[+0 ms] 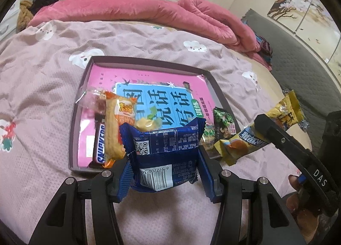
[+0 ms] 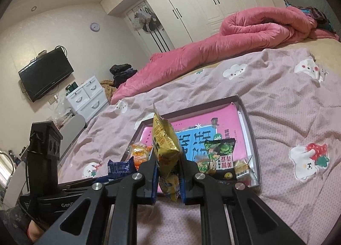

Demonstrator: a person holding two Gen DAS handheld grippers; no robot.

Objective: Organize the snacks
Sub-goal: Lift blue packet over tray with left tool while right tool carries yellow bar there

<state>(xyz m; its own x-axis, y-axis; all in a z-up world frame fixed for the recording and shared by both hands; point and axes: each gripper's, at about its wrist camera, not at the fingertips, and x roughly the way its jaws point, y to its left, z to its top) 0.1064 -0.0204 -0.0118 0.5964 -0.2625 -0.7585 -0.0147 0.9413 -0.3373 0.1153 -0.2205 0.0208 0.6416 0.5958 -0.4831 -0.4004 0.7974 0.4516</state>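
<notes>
A shallow dark tray (image 1: 147, 61) lies on the bed with a pink book (image 1: 147, 76) in it. Along its left side lie a Snickers bar (image 1: 99, 146), an orange-wrapped wafer (image 1: 119, 121) and a clear-wrapped sweet (image 1: 93, 98). At its right side sits a green pea packet (image 2: 219, 155) beside a small gold packet (image 2: 240, 168). My left gripper (image 1: 164, 166) is shut on a blue snack packet (image 1: 164, 147), held just above the tray's near edge. My right gripper (image 2: 168, 172) is shut on a yellow snack packet (image 2: 165, 147) that stands upright, near the tray's right corner.
A rolled pink quilt (image 1: 136, 8) lies across the far side of the bed. The pale pink sheet (image 1: 38, 87) with cloud prints surrounds the tray. A grey pillow (image 1: 298, 57) is at the right. White drawers (image 2: 87, 95) and a wall TV (image 2: 44, 74) stand beyond the bed.
</notes>
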